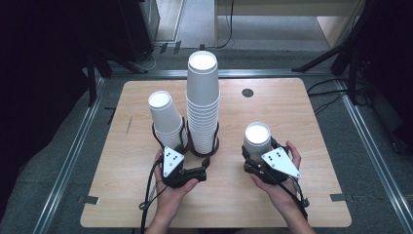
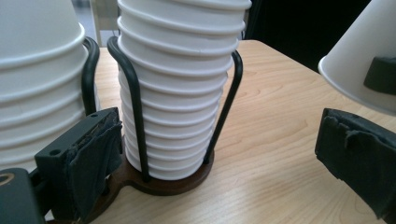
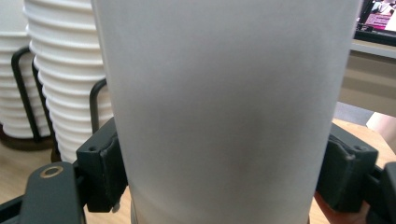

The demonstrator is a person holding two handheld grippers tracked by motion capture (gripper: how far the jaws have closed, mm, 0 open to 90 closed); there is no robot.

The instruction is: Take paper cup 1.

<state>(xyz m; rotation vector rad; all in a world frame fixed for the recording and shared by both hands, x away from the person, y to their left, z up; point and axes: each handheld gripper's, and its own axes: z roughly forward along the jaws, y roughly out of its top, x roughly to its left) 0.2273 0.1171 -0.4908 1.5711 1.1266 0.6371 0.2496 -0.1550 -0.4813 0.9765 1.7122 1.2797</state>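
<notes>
While from above both my grippers look close to cups on the table (image 1: 292,102), my right gripper (image 3: 224,172) view shows its jaws clamped on an upside-down white cup (image 1: 257,136), and my left gripper (image 2: 215,154) view shows its jaws spread, empty, facing the tall stack (image 2: 177,93) in its wire holder (image 2: 135,112).

We see even overhead light on the table (image 1: 292,126), dark surroundings and glare on the cup tops. The cup (image 3: 224,112) in the right gripper view is blurred from closeness; the left gripper view stays sharp, with soft shadows.
</notes>
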